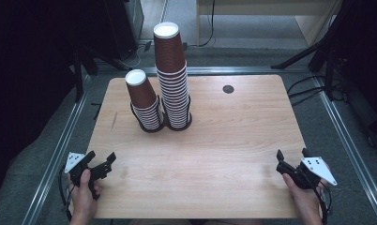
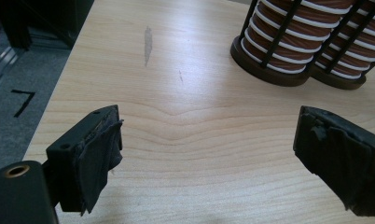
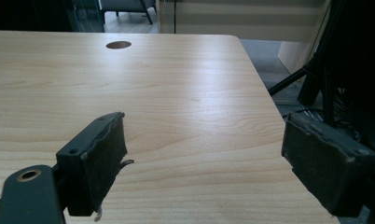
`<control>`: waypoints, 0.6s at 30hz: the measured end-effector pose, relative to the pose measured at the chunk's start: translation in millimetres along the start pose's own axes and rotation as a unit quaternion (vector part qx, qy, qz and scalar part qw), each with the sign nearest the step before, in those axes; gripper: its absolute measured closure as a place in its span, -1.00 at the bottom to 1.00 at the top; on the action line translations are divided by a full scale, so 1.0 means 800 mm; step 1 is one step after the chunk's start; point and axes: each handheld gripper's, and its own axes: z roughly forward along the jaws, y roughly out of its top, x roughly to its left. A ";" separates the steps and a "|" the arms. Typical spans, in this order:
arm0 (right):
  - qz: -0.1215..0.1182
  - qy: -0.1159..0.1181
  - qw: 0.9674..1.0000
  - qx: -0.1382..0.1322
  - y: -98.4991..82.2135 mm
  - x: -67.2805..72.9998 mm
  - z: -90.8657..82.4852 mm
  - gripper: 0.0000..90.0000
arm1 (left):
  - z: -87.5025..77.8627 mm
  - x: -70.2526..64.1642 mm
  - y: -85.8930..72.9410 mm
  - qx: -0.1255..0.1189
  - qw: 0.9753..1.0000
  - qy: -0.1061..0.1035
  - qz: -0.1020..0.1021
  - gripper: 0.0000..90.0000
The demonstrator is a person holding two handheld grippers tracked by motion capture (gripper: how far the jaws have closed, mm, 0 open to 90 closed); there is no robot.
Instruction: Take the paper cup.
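Spanning the scene, the wooden table carries two stacks of brown paper cups, upside down, each standing in a black wire holder at the far left-centre. The tall stack stands just right of the short stack, their holders touching or nearly so; in the left gripper view the holder bases sit ahead and to the right of the jaws. A small dark hole marks the far right of the tabletop.

Both tongs rest at the near edge, well apart from the cups. The left gripper stands released, jaws wide with bare wood between them. The right gripper also shows its jaws spread and grasping nothing.

Paper cups like these are likely light, thin-walled and easily crushed, and nested ones tend to stick together. A sensible hold would be on the side wall of the top cup just below its white bottom, pinched gently and lifted straight up so the stack stays put.
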 end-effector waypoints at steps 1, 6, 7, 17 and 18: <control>0.003 -0.001 1.000 -0.001 0.000 -0.001 0.000 -0.69 | 0.001 0.000 0.000 0.001 1.000 0.002 0.000 -0.83; 0.005 -0.003 1.000 0.000 0.001 -0.001 0.000 -0.70 | 0.003 -0.004 0.000 0.005 1.000 0.006 0.010 -0.83; 0.000 -0.007 1.000 0.001 0.001 0.000 0.001 -0.70 | 0.003 -0.004 0.000 0.005 1.000 0.006 0.011 -0.83; -0.019 0.027 0.999 -0.022 0.042 0.033 -0.008 -0.71 | 0.002 -0.006 -0.003 0.004 1.000 0.003 0.019 -0.83; -0.013 0.033 0.999 -0.027 0.049 0.037 -0.009 -0.71 | 0.002 -0.006 -0.002 0.003 1.000 0.004 0.016 -0.83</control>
